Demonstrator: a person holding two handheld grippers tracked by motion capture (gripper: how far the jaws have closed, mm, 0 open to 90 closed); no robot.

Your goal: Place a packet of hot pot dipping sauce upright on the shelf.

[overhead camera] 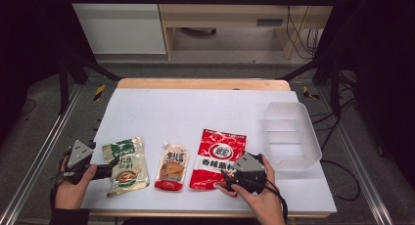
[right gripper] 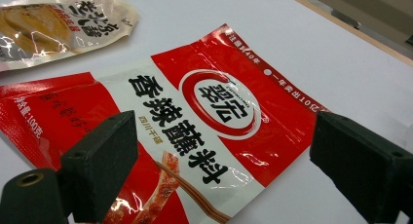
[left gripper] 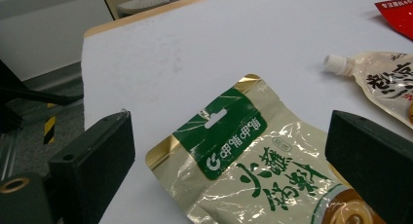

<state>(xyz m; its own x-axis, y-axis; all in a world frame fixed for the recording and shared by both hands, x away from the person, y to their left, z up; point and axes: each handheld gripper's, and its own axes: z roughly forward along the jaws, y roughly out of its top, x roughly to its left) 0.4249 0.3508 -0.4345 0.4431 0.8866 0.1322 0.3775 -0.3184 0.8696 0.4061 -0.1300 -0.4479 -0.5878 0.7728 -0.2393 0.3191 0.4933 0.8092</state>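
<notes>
Three food pouches lie in a row on the white table top (overhead camera: 195, 107). At the left lies a gold and green pouch (overhead camera: 126, 165) (left gripper: 253, 170). My left gripper (overhead camera: 108, 171) (left gripper: 229, 170) is open at its left side, jaws either side of the pouch's lower half. In the middle lies a spouted pouch (overhead camera: 172, 165) (left gripper: 384, 83) (right gripper: 53, 24). A red and white pouch (overhead camera: 217, 157) (right gripper: 195, 126) lies to the right of it. My right gripper (overhead camera: 227, 176) (right gripper: 224, 170) is open over that pouch's near right corner.
A clear plastic bin (overhead camera: 291, 132) stands empty at the table's right side. The wooden table edge (overhead camera: 200, 83) runs along the far side. Dark frame posts and cables stand around the table.
</notes>
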